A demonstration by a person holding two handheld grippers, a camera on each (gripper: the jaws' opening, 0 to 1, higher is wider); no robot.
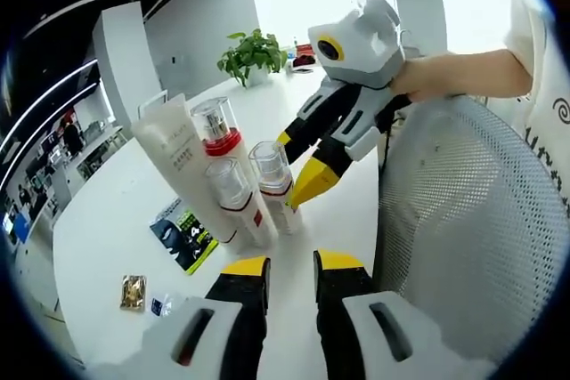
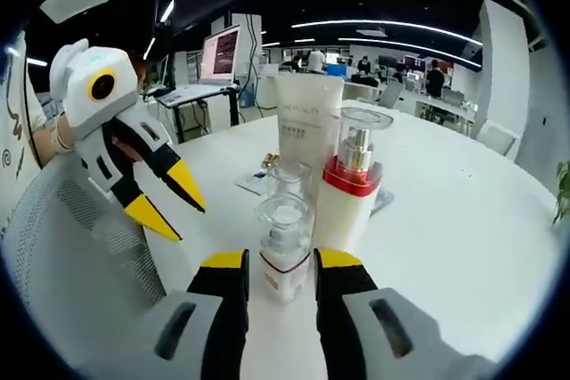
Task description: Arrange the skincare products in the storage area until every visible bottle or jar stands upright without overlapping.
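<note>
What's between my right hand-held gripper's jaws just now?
In the right gripper view, a small clear-capped bottle stands upright between the open jaws of the right hand-held gripper, not yet clamped. The red-collared bottle and white tube stand behind it.

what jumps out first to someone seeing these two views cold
A tight cluster of skincare products stands upright on the white round table: a tall white tube, a red-collared pump bottle and two small clear-capped bottles. In the right gripper view the right gripper brackets the nearest small bottle, jaws open around it. The left gripper hangs open beside the white mesh chair back.
</note>
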